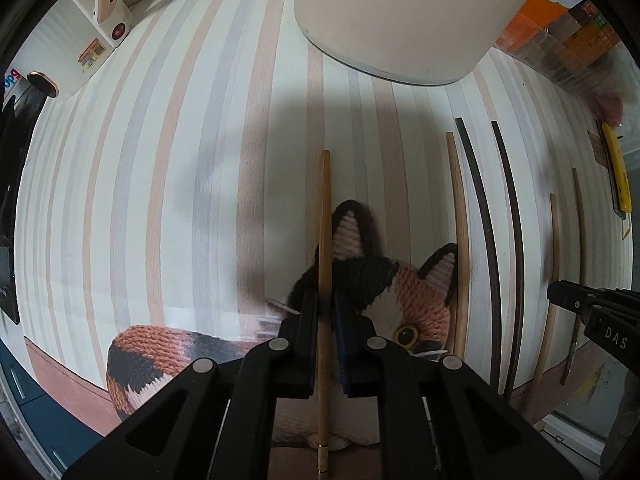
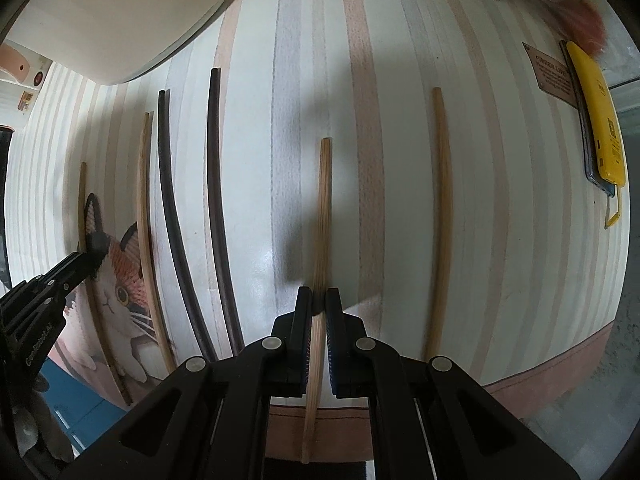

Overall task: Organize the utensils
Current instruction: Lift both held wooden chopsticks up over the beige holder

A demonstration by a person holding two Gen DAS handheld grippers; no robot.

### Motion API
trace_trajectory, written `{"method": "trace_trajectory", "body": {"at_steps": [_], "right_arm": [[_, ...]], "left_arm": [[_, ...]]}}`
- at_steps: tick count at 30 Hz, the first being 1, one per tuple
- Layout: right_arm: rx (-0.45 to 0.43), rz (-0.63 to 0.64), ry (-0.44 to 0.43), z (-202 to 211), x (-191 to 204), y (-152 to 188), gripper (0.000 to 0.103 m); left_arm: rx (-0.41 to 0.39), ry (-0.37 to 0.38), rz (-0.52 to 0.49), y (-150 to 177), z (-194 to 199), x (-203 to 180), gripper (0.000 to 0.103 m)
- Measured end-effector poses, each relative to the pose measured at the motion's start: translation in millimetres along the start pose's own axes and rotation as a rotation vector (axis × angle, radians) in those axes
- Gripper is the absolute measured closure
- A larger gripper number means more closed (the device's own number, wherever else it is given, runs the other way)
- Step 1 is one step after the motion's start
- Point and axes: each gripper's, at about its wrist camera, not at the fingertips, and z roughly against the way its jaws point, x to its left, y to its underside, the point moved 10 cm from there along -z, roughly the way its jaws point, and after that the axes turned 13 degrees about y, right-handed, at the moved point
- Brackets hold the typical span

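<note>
The left gripper (image 1: 327, 312) pinches a light wooden chopstick (image 1: 325, 216) running lengthwise between its jaws, over the cat print (image 1: 404, 292). The right gripper (image 2: 318, 308) clamps another chopstick (image 2: 322, 208), seemingly parallel; two dark chopsticks (image 2: 214, 184) lie between both hands.

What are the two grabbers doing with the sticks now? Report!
Left gripper shut on a light wooden chopstick. Right gripper shut on another light chopstick. Two dark chopsticks lie between them. Nothing in the way.
</note>
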Motion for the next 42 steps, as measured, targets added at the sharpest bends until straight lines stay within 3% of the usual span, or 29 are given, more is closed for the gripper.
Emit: {"method": "trace_trajectory", "body": {"at_steps": [8, 12, 22, 31, 42], "right_arm": [[-0.007, 0.016, 0.025, 2.5, -2.9, -3.2, 0.096], [-0.043, -0.011, 0.008, 12.2, -6.3, -2.3, 0.096], [-0.282, -0.069, -0.031, 98.1, -20.4, -21.1, 0.097], [-0.459, -0.051, -0.054, 170.7, -23.4, -36.7, 0.097], [-0.581, -0.057, -0.149, 252.0, -14.2, -55.5, 0.097]], "left_arm": [[-0.001, -0.015, 0.018, -7.2, 0.5, 1.8, 0.098], [-0.058, -0.036, 0.002, -14.1, 21.9, 4.1, 0.099], [-0.29, -0.04, -0.018, -40.6, 119.2, -3.4, 0.099], [-0.409, -0.01, -0.036, -55.4, 166.8, -18.5, 0.099], [-0.53, 0.031, -0.066, -74.0, 239.4, -41.3, 0.099]]}}
